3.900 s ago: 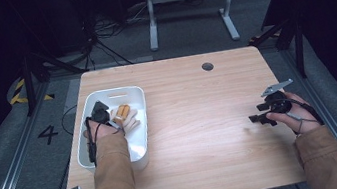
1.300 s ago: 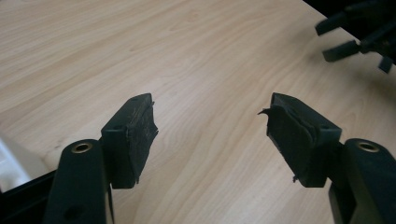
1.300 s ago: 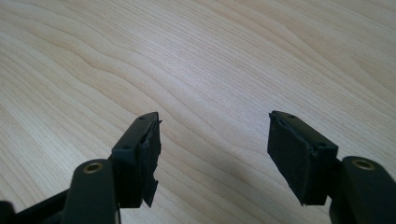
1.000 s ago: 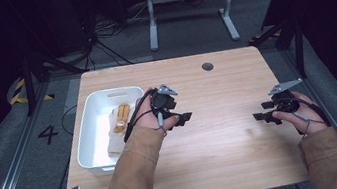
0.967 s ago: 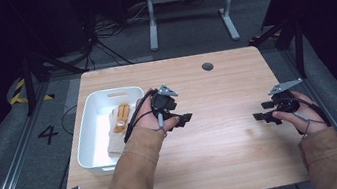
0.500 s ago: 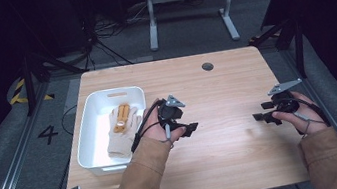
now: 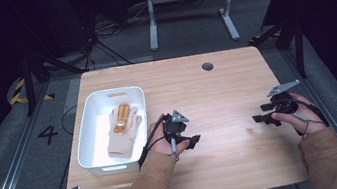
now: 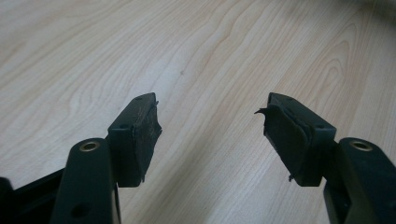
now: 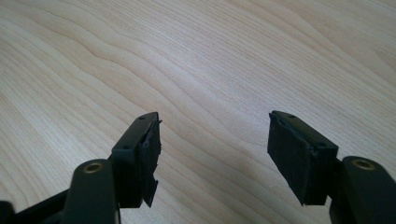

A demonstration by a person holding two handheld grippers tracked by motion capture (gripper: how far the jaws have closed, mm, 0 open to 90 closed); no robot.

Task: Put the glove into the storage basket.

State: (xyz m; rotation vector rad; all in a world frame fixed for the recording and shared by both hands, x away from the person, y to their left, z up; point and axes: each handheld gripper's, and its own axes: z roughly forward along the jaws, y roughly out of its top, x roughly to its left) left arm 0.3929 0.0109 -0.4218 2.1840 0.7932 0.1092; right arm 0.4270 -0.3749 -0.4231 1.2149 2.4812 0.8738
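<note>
A white rectangular bin stands on the left part of the wooden table. Inside it lies a cream glove with orange stripes along its fingers. My left gripper hovers low over the table just right of the bin, open and empty; its own view shows the jaws apart over bare wood. My right gripper rests near the table's right edge, open too, with bare wood between its jaws.
A small round grommet hole sits at the table's far edge. Behind the table stands a grey metal frame on the dark floor. A black cable trails off the table's left side.
My left gripper has left the bin, moved right and then back toward the near edge, with the glove left lying in the bin. The right gripper has barely moved.
</note>
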